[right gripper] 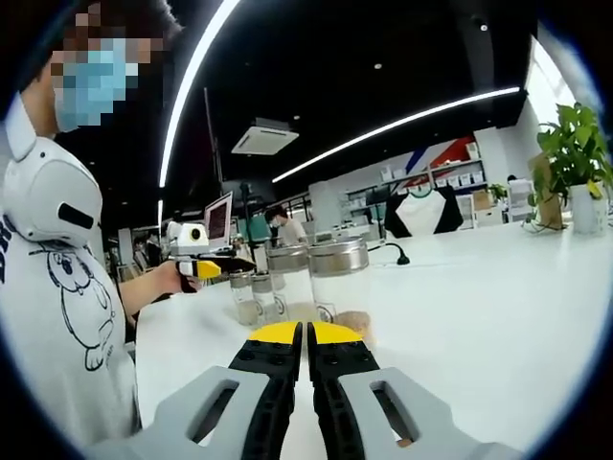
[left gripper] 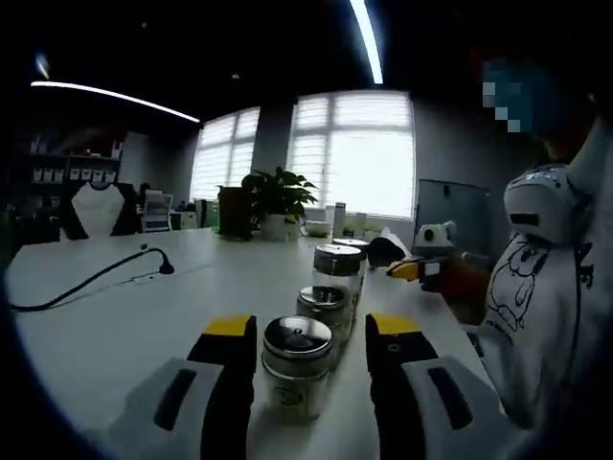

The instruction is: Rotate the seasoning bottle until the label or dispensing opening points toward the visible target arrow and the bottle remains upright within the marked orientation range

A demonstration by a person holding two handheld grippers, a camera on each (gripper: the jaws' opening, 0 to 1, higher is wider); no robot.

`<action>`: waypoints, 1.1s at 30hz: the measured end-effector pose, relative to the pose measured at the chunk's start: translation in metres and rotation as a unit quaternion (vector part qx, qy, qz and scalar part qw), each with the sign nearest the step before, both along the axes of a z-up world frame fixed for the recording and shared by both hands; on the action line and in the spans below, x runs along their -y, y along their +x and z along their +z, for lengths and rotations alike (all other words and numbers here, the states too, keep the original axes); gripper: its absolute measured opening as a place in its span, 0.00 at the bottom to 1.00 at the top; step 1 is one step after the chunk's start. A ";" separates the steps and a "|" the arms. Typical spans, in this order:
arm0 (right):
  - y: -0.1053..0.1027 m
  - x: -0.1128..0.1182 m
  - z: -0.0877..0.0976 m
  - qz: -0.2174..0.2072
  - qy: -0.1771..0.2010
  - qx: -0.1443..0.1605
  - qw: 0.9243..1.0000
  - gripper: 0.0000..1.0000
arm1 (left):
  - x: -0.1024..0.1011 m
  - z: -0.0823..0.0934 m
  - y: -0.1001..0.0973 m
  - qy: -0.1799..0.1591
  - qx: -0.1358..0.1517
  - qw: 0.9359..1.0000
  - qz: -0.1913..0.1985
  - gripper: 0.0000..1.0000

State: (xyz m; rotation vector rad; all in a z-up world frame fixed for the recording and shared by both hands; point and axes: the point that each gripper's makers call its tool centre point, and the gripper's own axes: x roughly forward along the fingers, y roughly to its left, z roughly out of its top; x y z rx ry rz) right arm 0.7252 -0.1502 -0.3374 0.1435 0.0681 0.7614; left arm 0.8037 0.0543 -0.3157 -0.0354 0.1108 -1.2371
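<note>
White and broad, the surface (left gripper: 115, 326) spreads out ahead of you in the left gripper view and runs far back to a row of bright windows (left gripper: 354, 153). You stand at its right edge in a white printed T-shirt (left gripper: 536, 307). A leafy potted plant (left gripper: 278, 201) sits at the far end of the surface, and a black cable (left gripper: 86, 283) curls across its left part.

Your left claw (left gripper: 311, 331) has its yellow-tipped jaws spread apart, one on each side of the nearest seasoning bottle (left gripper: 297, 369). That bottle stands upright on the surface with a shiny metal lid, between the jaws; whether either jaw touches it, you cannot tell from here. Behind it a line of other lidded jars (left gripper: 335, 278) runs away from you, each upright and close to the next.

Your right claw (right gripper: 306, 333) shows in the right gripper view with its yellow tips pressed together, nothing between them. It points at the same row from the other end, where the closest jar (right gripper: 337, 283) is clear glass with a metal lid and a little brownish content at its bottom. In that view your left claw (right gripper: 196, 268) comes in from the left, held in your hand (right gripper: 168, 280) just beside the far jars.

In the left gripper view the yellow tip of your right claw (left gripper: 407, 270) sits to the right of the row, near the far jars.
</note>
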 end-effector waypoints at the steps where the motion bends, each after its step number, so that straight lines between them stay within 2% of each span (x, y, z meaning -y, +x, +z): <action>1: 0.000 0.000 0.000 0.000 -0.002 0.000 1.000 0.00 | 0.001 0.001 0.000 -0.003 0.001 1.000 -0.002 0.47; 4: 0.000 0.001 -0.001 -0.001 -0.003 -0.001 1.000 0.00 | 0.002 -0.001 -0.002 0.000 -0.001 1.000 -0.011 0.46; 6: 0.000 0.000 0.000 -0.002 -0.002 0.000 1.000 0.00 | 0.002 -0.003 0.000 0.009 0.009 1.000 -0.010 0.45; 10: 0.000 -0.001 -0.001 -0.001 -0.003 -0.001 1.000 0.00 | 0.004 -0.002 -0.002 0.006 0.012 1.000 -0.018 0.40; 18: 0.000 -0.002 -0.001 0.001 -0.006 -0.002 1.000 0.00 | 0.002 -0.007 0.000 0.022 0.021 0.999 -0.019 0.37; 22: 0.000 -0.003 -0.001 0.003 -0.007 -0.002 1.000 0.00 | -0.001 -0.011 0.003 0.033 0.025 0.999 -0.012 0.33; 33: 0.004 0.000 0.003 -0.002 -0.007 0.003 1.000 0.00 | 0.000 -0.013 0.004 0.027 0.024 0.999 0.018 0.32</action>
